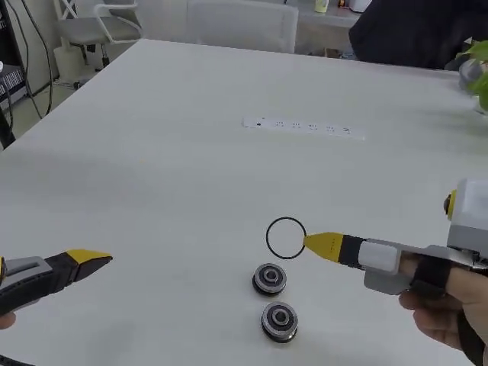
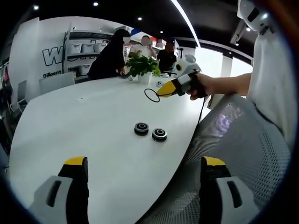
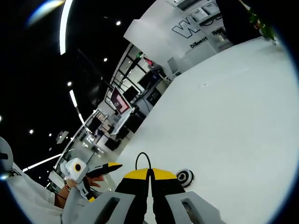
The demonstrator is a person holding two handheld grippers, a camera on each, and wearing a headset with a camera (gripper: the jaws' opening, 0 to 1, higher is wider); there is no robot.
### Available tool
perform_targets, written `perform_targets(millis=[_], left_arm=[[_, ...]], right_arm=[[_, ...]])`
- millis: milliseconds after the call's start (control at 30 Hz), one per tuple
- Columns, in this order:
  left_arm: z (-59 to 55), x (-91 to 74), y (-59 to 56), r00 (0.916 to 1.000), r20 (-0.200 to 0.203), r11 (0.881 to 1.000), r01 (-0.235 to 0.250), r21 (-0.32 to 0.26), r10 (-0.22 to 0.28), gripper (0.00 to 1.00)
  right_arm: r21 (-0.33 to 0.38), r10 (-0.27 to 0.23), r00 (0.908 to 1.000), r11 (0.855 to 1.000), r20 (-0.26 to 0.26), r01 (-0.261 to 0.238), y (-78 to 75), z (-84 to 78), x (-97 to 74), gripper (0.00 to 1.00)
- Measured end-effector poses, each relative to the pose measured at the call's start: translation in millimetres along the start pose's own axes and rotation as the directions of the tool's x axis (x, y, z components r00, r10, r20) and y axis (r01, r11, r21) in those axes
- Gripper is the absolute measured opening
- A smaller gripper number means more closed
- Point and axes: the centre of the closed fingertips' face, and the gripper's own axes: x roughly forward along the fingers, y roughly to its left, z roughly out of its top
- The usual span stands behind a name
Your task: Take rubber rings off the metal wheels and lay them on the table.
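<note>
Two metal wheels (image 1: 269, 279) (image 1: 280, 320) with dark rims lie flat on the white table (image 1: 152, 168), one just nearer than the other. My right gripper (image 1: 309, 244) reaches in from the right, shut on the edge of a thin black rubber ring (image 1: 286, 238) just beyond the wheels. In the right gripper view the ring (image 3: 143, 161) rises from the closed yellow tips (image 3: 148, 173), with one wheel (image 3: 186, 177) beside them. My left gripper (image 1: 103, 259) hovers at the lower left, well away from the wheels. Its jaws stand wide apart and open (image 2: 144, 161), facing the wheels (image 2: 141, 129) (image 2: 159, 134).
A white power strip (image 1: 305, 126) lies further back on the table. A potted plant (image 2: 140, 65) and seated people are at the far end. Chairs (image 1: 99, 23) stand beyond the far-left corner, and a mesh chair (image 2: 224, 154) is at the near edge.
</note>
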Motion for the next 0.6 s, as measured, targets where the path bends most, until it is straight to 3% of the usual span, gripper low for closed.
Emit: perform_targets(millis=[233, 367, 600], left_arm=[[-0.8, 0.6, -0.8, 1.0, -0.007, 1.0, 0.005, 0.005, -0.005, 0.99], [-1.3, 1.6, -2.1, 0.9998, -0.014, 1.0, 0.013, 0.011, -0.013, 0.99], [-1.9, 1.8, -2.9, 0.9997, -0.017, 1.0, 0.019, 0.01, -0.019, 0.99]], right_arm=[[-0.023, 0.012, 0.9995, 1.0, -0.03, -0.012, 6.3, -3.2, 5.5, 0.0], [-0.01, 0.044, 0.9987, 0.999, -0.027, -0.044, 16.3, -1.6, 11.7, 0.0], [-0.048, 0.073, 0.9932, 0.996, -0.091, -0.077, 30.7, -12.5, 30.9, 0.0]])
